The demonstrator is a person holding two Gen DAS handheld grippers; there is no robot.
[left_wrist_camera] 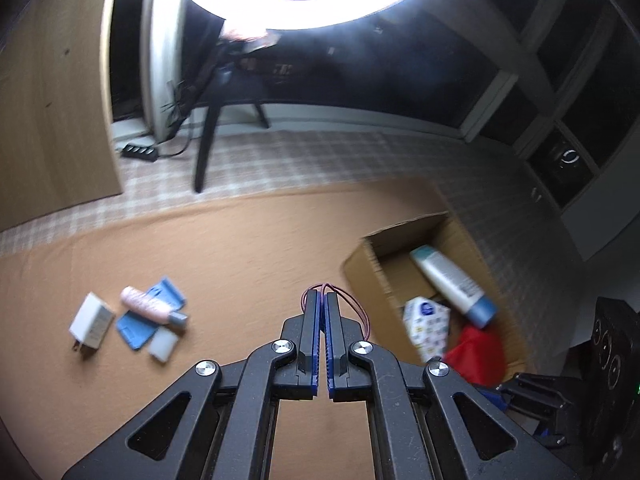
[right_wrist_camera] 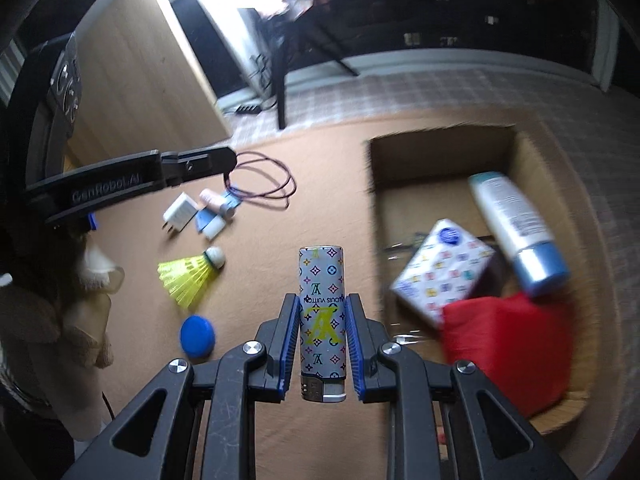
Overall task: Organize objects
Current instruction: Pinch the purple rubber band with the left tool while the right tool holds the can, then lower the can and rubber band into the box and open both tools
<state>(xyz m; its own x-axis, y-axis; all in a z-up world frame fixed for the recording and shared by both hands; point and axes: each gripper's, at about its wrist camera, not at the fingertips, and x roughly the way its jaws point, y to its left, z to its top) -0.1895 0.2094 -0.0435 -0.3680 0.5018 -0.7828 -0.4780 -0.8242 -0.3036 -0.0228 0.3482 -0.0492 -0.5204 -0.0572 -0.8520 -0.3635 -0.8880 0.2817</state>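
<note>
At right of the right wrist frame, the open cardboard box (right_wrist_camera: 448, 160) collects sorted items, while centre, the right gripper (right_wrist_camera: 319, 316) has its jaws clamped on a patterned lighter (right_wrist_camera: 321, 300) for transfer, and the left gripper (left_wrist_camera: 322, 308) pinches a thin cord (left_wrist_camera: 352, 300).

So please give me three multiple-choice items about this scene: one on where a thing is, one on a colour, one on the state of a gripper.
1. Where is the white bottle with the blue cap?
A. in the cardboard box
B. beside the shuttlecock
C. in the left gripper

2. What colour is the shuttlecock's skirt?
A. red
B. yellow
C. blue

3. What is the right gripper doing?
A. standing open and empty
B. holding a purple cord
C. holding a patterned lighter

Answers: 1 A, the bottle lies inside the box walls. 2 B, the skirt is bright yellow. 3 C, the lighter sits between the pads.
</note>
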